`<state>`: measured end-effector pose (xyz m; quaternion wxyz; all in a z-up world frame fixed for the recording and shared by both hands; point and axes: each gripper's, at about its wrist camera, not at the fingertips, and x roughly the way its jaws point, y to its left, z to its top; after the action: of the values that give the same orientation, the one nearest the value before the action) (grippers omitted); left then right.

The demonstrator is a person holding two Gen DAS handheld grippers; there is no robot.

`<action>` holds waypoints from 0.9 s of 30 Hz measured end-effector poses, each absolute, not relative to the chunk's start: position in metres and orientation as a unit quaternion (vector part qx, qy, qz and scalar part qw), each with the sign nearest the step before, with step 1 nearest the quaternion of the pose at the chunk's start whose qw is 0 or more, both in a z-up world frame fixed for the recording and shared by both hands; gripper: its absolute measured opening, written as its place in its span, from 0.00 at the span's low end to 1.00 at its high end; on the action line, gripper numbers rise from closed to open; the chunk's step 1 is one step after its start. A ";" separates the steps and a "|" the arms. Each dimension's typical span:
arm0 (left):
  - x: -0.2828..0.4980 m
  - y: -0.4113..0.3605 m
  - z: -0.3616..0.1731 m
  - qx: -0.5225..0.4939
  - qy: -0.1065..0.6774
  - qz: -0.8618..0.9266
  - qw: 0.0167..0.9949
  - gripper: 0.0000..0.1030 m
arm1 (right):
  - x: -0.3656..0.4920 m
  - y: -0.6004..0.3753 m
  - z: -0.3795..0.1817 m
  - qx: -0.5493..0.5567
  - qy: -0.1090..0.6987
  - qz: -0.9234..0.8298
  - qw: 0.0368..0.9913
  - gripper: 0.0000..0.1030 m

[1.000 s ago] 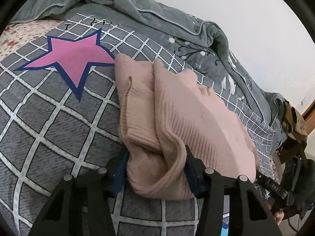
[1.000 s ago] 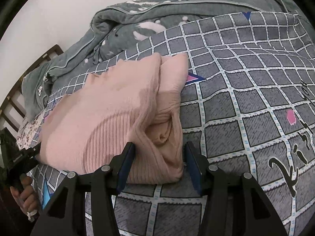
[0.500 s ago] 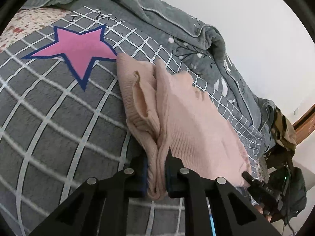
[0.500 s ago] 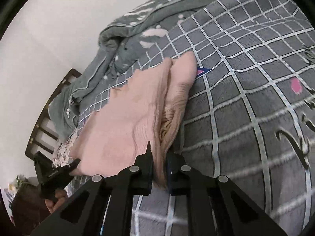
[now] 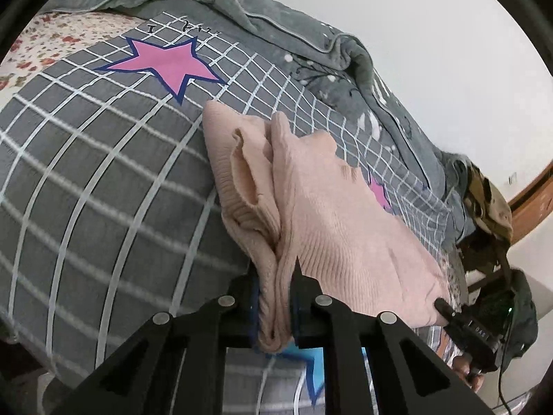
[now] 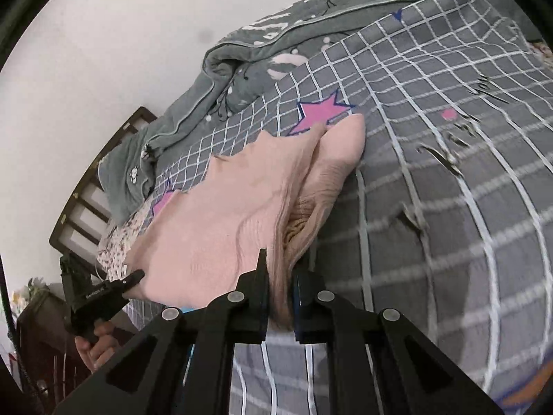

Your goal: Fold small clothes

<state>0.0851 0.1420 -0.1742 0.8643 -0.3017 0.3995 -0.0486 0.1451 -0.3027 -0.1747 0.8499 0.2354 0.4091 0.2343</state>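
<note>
Both claws clamped on near corners of pink sweater (image 5: 331, 228): left gripper (image 5: 274, 297), right gripper (image 6: 280, 294). Sweater's near edge lifted, far part draped on grey grid bedspread (image 5: 86, 180) with pink star (image 5: 166, 65). Rumpled grey quilt (image 6: 249, 55) at far side, against white wall (image 6: 103, 52). Dark wooden bed frame (image 6: 93, 186) far left.

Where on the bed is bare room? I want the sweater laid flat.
Free: checked sheet right of the pink sweater, and sheet on its left below the pink star. Crowded: the grey quilt bunched along the wall.
</note>
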 end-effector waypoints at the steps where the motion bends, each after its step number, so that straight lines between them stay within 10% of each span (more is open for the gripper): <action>1: 0.078 0.139 -0.173 -0.297 0.401 -0.050 0.865 0.13 | 0.137 -0.306 -0.174 0.234 0.410 0.232 0.851 0.11; 9: 0.064 0.142 -0.175 -0.265 0.413 -0.028 0.871 0.28 | 0.106 -0.310 -0.173 0.203 0.415 0.155 0.873 0.24; 11: 0.064 0.150 -0.174 -0.271 0.406 -0.023 0.873 0.57 | 0.098 -0.306 -0.165 0.194 0.395 0.151 0.885 0.30; 13: 0.063 0.158 -0.171 -0.282 0.386 -0.021 0.878 0.66 | 0.093 -0.297 -0.156 0.178 0.381 0.148 0.895 0.30; 27: 0.129 0.160 -0.194 -0.272 0.422 -0.064 0.863 0.68 | 0.087 -0.151 -0.155 0.007 0.322 0.160 0.933 0.41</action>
<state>0.1289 0.1596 -0.1937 0.8627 -0.2720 0.4216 -0.0642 0.0870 -0.1512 -0.1548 0.9332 0.0073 0.3219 0.1596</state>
